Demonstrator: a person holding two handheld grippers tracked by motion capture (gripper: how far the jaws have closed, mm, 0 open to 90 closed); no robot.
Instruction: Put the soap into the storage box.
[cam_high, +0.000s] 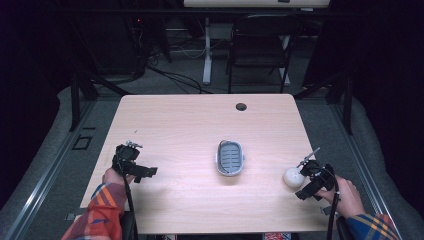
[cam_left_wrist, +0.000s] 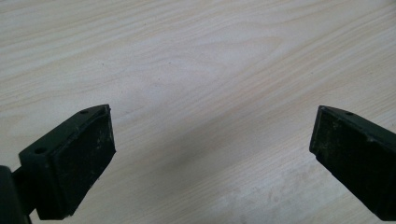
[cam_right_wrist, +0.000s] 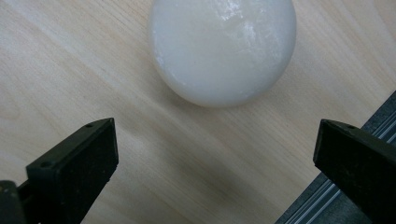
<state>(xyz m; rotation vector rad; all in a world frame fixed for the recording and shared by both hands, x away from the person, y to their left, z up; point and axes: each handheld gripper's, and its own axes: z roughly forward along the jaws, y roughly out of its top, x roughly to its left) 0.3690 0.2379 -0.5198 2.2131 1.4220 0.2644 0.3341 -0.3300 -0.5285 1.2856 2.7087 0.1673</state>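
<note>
Wooden table (cam_right_wrist: 70, 70), smooth white ball (cam_right_wrist: 223, 49)

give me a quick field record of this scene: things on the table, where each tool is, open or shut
surface: light wooden table with a cable hole near the far edge
centre item: grey slotted soap dish, nothing visible in it
right item: white egg-shaped object, on the table near the right edge
right tool: open, aimed at the white object, jaws short of it, not touching
left tool: open, over bare wood at the left side, nothing between the jaws
background: dark folding chair beyond the table
</note>
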